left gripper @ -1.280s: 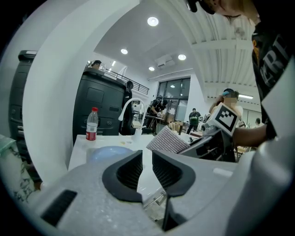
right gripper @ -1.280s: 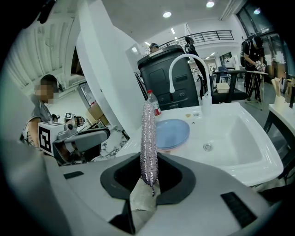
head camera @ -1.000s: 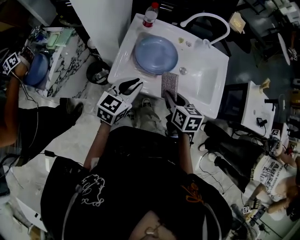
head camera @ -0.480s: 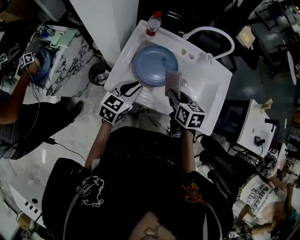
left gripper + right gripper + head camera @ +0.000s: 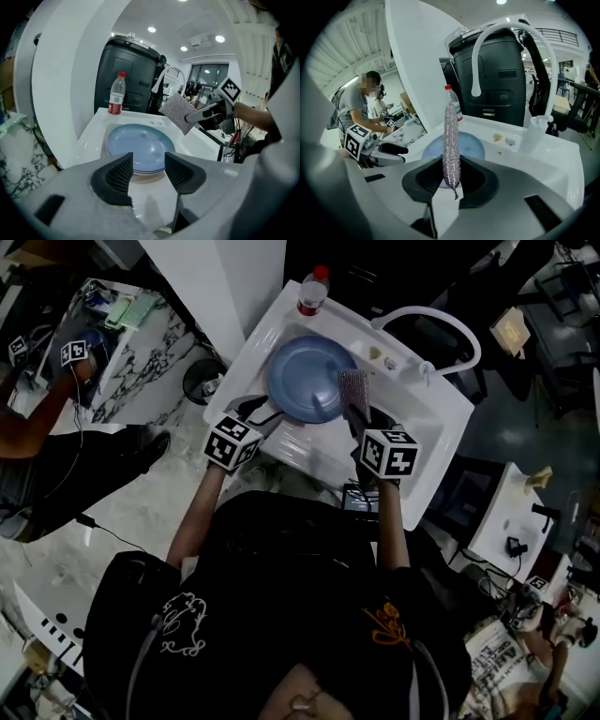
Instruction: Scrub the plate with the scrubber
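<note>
The plate is open to reach from above across its middle and left. The scrubber, upright in the right gripper, stands over its right rim. A bottle stands at the far edge. The faucet arches over the far right of the sink, and a white column walls off the left side. There is room to pass over the basin to the right.

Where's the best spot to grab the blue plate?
Probably its near rim, coming from the front. The plate lies flat on the sink counter, so only that thin edge can be pinched. The left gripper, its fingers opening with nothing between them, faces that edge.
</note>
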Motion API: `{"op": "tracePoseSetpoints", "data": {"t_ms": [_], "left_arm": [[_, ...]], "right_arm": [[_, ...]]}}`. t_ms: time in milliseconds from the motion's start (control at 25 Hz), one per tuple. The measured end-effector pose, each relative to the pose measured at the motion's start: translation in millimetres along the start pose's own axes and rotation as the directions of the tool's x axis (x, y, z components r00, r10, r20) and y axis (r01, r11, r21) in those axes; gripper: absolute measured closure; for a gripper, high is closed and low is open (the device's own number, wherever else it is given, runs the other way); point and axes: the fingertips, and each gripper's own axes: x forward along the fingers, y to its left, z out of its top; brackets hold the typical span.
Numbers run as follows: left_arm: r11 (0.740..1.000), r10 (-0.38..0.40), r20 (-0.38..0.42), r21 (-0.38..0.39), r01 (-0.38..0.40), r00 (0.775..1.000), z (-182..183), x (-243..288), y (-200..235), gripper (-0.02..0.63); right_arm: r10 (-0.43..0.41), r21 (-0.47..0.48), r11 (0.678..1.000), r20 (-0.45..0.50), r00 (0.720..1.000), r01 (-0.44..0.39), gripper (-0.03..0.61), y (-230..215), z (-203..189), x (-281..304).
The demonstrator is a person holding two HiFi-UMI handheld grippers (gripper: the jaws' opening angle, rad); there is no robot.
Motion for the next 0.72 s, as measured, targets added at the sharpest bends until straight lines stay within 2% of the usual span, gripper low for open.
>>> {"op": "tracePoseSetpoints", "data": {"t_ms": [360, 600, 720], "left_arm": [[0.983, 0.103, -0.054, -0.148, -0.11, 0.993, -16.8, 33.3, 37.1, 0.407], [0.979, 0.115, -0.127, -0.152, -0.134, 0.985, -31.8, 45.8, 43.6, 0.407], [0.979, 0.12, -0.149, -0.144, -0.142, 0.982, -37.1, 50.4, 44.0, 0.407]], "right_arm": [[-0.001, -0.202, 0.979, -0.121, 0.993, -0.024, 0.499, -23.4, 16.3, 66.2], [-0.069, -0.337, 0.942, -0.183, 0.981, 0.003, 0.498, -30.6, 18.4, 122.1], [-0.118, -0.41, 0.912, -0.209, 0.971, 0.023, 0.499, -34.9, 19.4, 145.4]]}}
